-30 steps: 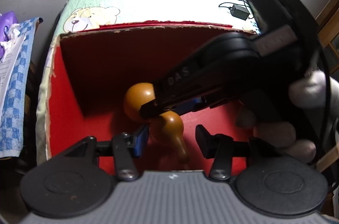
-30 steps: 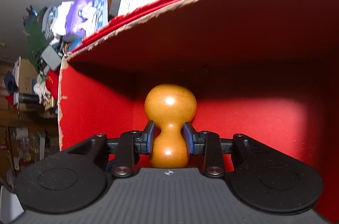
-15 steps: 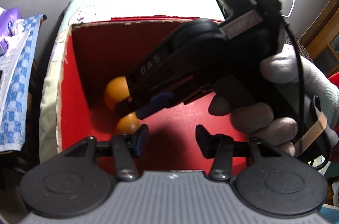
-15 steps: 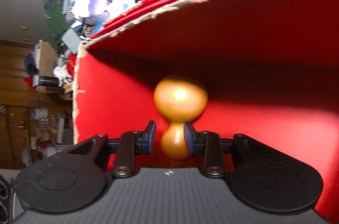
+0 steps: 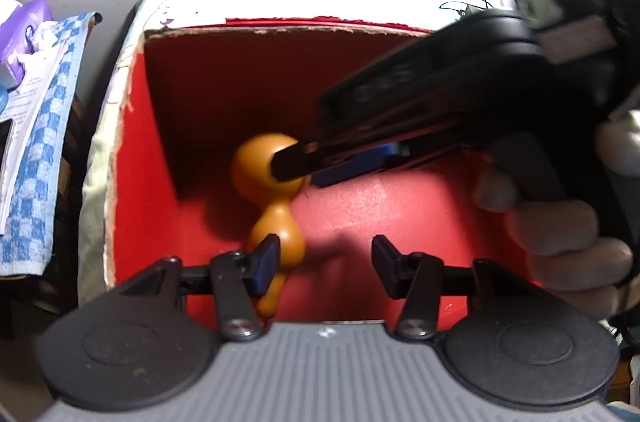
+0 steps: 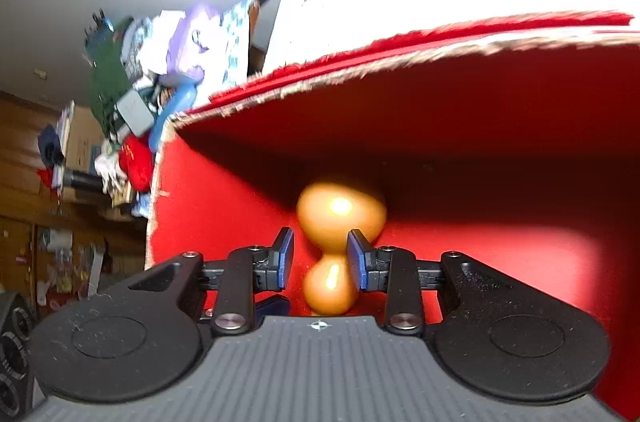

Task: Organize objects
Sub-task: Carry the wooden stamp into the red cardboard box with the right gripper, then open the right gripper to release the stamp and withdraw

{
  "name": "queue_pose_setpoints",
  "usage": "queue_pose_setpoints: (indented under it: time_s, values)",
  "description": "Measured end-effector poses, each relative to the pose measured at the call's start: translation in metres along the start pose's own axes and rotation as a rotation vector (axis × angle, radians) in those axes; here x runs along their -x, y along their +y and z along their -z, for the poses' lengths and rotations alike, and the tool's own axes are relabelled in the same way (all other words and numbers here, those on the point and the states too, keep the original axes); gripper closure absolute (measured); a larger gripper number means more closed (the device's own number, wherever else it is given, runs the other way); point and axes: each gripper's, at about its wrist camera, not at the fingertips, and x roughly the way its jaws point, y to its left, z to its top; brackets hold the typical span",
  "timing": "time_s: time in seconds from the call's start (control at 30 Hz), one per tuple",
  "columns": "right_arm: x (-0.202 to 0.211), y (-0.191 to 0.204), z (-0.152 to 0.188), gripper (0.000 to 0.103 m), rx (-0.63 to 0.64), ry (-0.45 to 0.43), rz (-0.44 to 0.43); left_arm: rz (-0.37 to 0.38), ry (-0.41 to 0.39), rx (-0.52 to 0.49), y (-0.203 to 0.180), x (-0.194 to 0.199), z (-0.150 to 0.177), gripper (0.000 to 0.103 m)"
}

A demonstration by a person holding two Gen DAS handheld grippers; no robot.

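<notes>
A glossy orange gourd-shaped toy (image 5: 276, 190), two smooth bulbs joined by a narrow waist, lies on the felt-like floor of a red box (image 5: 132, 206) with ragged cardboard edges, centre-left of frame. The right gripper (image 6: 320, 260) has just been opening; its blue pads flank the waist with gaps. The left gripper (image 5: 326, 260) stands spread, empty.

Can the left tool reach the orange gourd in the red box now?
Probably yes. The orange gourd lies on the red box floor beside the open left tool; only the right tool hangs over its big end.
</notes>
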Motion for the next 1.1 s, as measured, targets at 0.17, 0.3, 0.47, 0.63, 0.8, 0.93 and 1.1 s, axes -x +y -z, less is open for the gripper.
queue_pose_setpoints:
  time_s: [0.17,0.3,0.47,0.63,0.8,0.93,1.1]
  values:
    - [0.025,0.000,0.013,0.070,-0.004,-0.111,0.004,-0.014,-0.023,0.000,-0.004,0.009,0.001,0.050]
    - [0.042,0.007,0.027,0.069,0.007,-0.200,0.007,-0.039,-0.068,-0.015,-0.011,0.030,0.004,0.050]
    - [0.065,0.011,0.050,0.069,0.039,-0.279,0.009,-0.068,-0.137,-0.041,-0.025,0.061,0.009,0.046]
    - [0.088,0.022,0.073,0.069,0.093,-0.366,0.010,-0.083,-0.202,-0.071,-0.027,0.088,0.022,0.039]
    - [0.105,0.028,0.095,0.069,0.125,-0.404,-0.014,-0.058,-0.248,-0.055,-0.026,0.098,0.033,0.034]
    - [0.113,0.023,0.112,0.069,0.123,-0.416,-0.040,-0.021,-0.281,-0.029,-0.024,0.118,0.046,0.032]
    - [0.121,0.023,0.131,0.069,0.140,-0.425,-0.084,0.055,-0.292,-0.006,-0.022,0.128,0.062,0.031]
